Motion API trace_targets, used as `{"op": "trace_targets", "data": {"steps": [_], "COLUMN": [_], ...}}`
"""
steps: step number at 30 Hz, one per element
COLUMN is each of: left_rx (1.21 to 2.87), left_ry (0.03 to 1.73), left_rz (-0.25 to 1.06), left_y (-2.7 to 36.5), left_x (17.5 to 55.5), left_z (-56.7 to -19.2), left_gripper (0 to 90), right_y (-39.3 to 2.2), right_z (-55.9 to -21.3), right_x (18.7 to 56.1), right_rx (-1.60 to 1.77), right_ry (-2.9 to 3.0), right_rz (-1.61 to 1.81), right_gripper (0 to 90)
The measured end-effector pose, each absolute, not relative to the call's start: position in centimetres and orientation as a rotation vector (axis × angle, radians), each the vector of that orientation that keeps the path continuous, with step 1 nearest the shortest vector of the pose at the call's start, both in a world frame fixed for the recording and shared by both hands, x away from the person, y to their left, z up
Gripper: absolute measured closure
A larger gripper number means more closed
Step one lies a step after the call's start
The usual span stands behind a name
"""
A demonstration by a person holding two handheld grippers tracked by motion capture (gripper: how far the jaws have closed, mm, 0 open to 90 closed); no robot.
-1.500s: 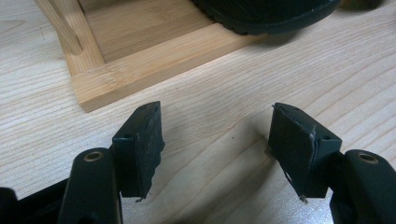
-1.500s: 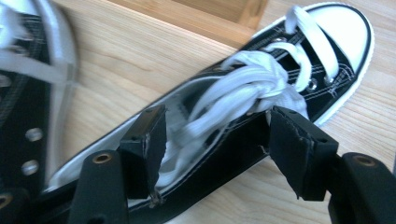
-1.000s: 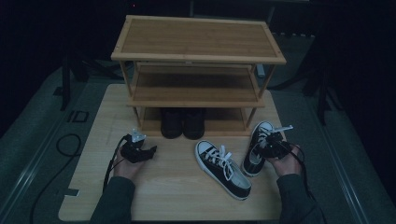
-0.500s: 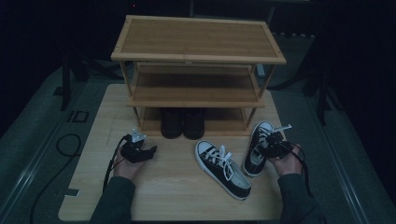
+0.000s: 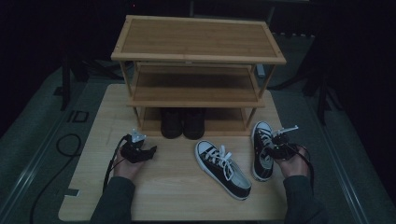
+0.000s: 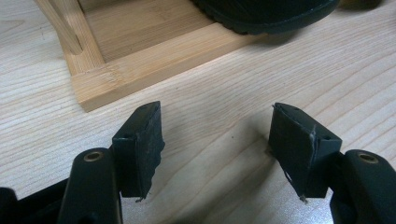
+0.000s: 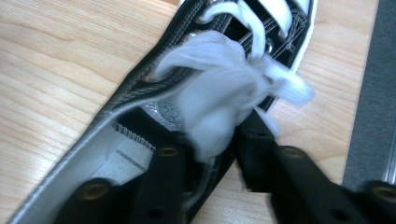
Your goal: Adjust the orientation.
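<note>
Sneaker (image 5: 262, 151) on the person's right, black canvas with white toe cap and white laces, lies on the wooden table (image 5: 177, 196), toe toward the rack, at about 4 o'clock from the rack's lower right leg. Right gripper (image 5: 279, 150) sits at its right side wall, near the collar. Right gripper view: one jaw is inside the shoe opening and the other outside, the side wall (image 7: 140, 98) of the shoe between them, with a bunch of white lace (image 7: 219, 93) lying over the jaws. The jaws have just been closing, and they now look clamped on that side wall.

Second sneaker (image 5: 224, 169) of the same kind lies apart on the table, at 9 o'clock from the held one, toe pointing toward 10 o'clock, laces loose.

Left gripper (image 5: 145, 153) rests low over the table at 7 o'clock from the rack, well apart from both sneakers. Left gripper view: jaws spread wide, bare table between them, nothing gripped.

Bamboo shoe rack (image 5: 198, 39), three tiers, stands at 12 o'clock on the table. Pair of black shoes (image 5: 183, 122) sits on its bottom shelf, soles just ahead of the left gripper.
</note>
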State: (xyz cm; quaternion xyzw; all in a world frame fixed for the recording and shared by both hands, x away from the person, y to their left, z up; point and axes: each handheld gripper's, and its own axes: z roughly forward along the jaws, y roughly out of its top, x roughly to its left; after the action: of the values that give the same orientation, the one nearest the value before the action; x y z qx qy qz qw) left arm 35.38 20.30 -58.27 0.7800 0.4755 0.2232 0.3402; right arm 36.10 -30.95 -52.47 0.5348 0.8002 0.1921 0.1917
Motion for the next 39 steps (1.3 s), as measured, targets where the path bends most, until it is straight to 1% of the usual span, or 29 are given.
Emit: {"op": "trace_targets", "data": {"steps": [2,4,14,18,23,32,39], "left_rx": [2.030,2.030,2.030,2.027,2.027,2.028,2.029], "left_ry": [1.238,1.238,1.238,1.237,1.238,1.238,1.238], "left_rz": [0.580,0.580,0.581,0.582,0.582,0.582,0.581], "left_y": [20.3,20.3,20.3,20.3,20.3,20.3,20.3], "left_x": [35.4,35.4,35.4,35.4,35.4,35.4,35.4], "left_z": [-58.3,-58.3,-58.3,-58.3,-58.3,-58.3,-58.3], "left_gripper": [35.7,35.7,35.7,35.7,35.7,35.7,35.7], "right_y": [-31.0,-31.4,-32.7,-32.7,-31.5,-29.2,-26.2], "right_z": [-52.3,-52.1,-50.7,-49.8,-49.1,-49.8,-49.9], "right_x": [36.0,35.8,33.8,33.0,32.7,33.2,34.2], "right_rx": [1.506,1.507,1.413,1.386,1.308,1.239,1.120], "right_ry": [2.215,2.180,2.132,2.152,2.196,2.257,2.296], "right_rz": [0.516,0.513,0.565,0.668,0.713,0.726,0.749], "right_gripper": [83.7,85.6,86.0,86.0,85.9,85.9,85.9]}}
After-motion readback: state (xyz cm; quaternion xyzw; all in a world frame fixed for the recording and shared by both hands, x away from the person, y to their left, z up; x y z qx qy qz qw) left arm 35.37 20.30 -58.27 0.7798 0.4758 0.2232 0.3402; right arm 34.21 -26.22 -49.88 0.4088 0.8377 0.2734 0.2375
